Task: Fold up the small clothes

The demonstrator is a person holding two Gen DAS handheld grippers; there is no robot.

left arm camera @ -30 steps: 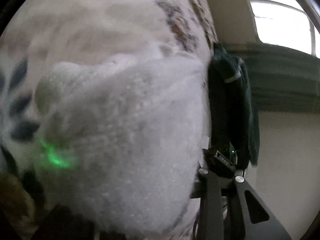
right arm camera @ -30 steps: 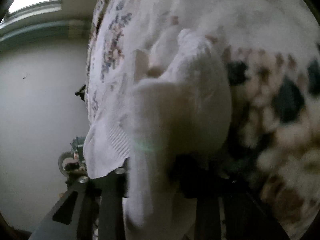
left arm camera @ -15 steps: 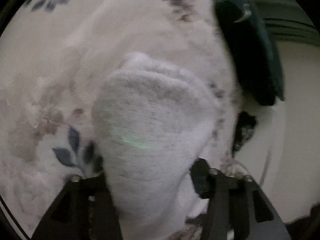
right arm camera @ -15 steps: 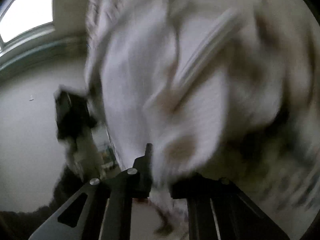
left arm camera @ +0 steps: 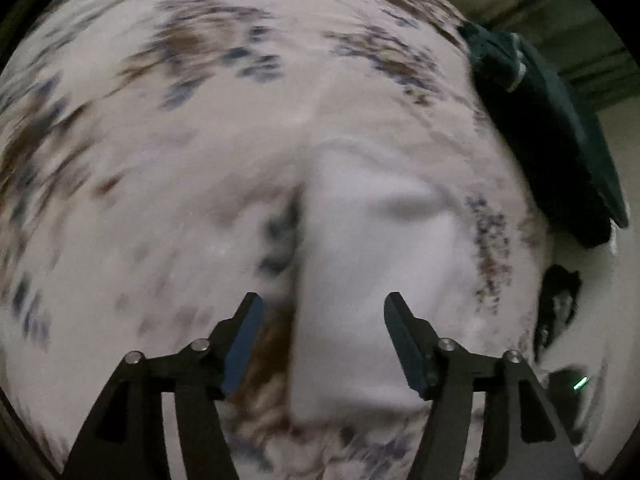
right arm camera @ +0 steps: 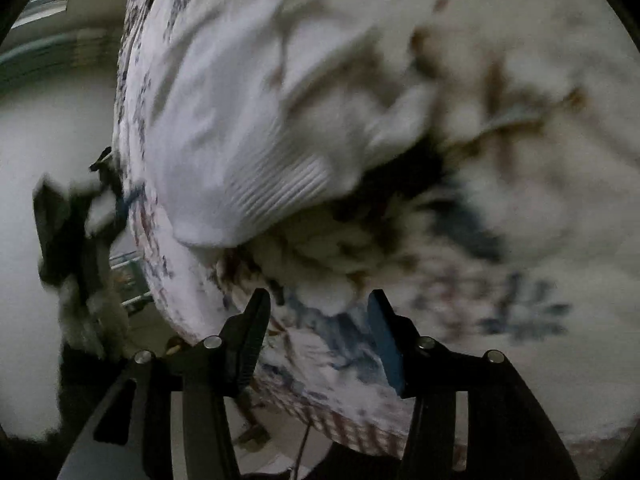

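The small white garment (left arm camera: 360, 280) lies flat on the floral bedspread (left arm camera: 160, 200), a soft knit piece with a shallow crease across its far part. From the right wrist view its ribbed cuff edge (right arm camera: 280, 188) faces near, at the bedspread's left side.

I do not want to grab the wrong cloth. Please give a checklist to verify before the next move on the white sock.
1. Left gripper open: ok, jaws apart, nothing pinched.
2. Right gripper open: ok, jaws apart, nothing between them.
3. White sock released on the floral bedspread: ok, it lies there free.
4. Sock folded neatly: cannot tell, the pictures are blurred.
5. Ribbed cuff reachable: ok, it shows ahead of the right gripper.
6. Dark green garment apart from the sock: ok, it lies at the bed edge.
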